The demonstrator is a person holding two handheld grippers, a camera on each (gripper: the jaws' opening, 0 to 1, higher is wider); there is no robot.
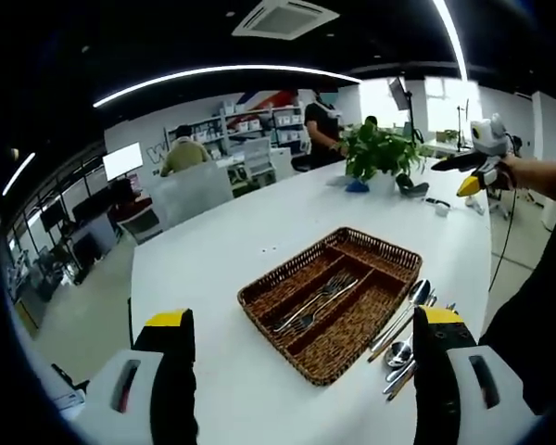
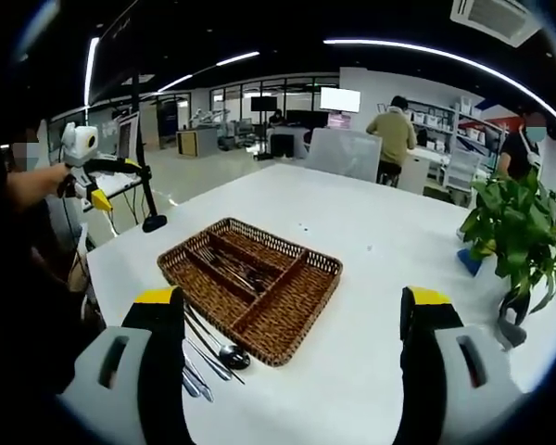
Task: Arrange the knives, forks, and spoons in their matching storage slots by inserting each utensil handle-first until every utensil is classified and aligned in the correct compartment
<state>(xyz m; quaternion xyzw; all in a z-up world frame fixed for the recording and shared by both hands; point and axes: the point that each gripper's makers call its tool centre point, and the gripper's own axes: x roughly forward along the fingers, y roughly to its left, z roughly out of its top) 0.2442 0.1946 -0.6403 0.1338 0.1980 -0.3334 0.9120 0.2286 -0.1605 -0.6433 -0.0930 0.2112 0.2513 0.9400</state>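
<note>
Both hand-held grippers [image 1: 301,348] [image 2: 292,324] hover spread above the wicker tray [image 1: 389,257]; no legible writing.

From my left gripper view, the loose cutlery [image 1: 406,336] beside the wicker tray [image 1: 330,301] is partly hidden behind my own right-hand jaw, so I cannot count the pieces. In my right gripper view, the same pile [image 2: 208,355] slips behind a jaw and its lower ends are lost. The utensils in the tray's middle slot [image 2: 230,267] blur together; I cannot tell forks from knives there. The plant [image 2: 516,243] is cut off at the edge.
</note>
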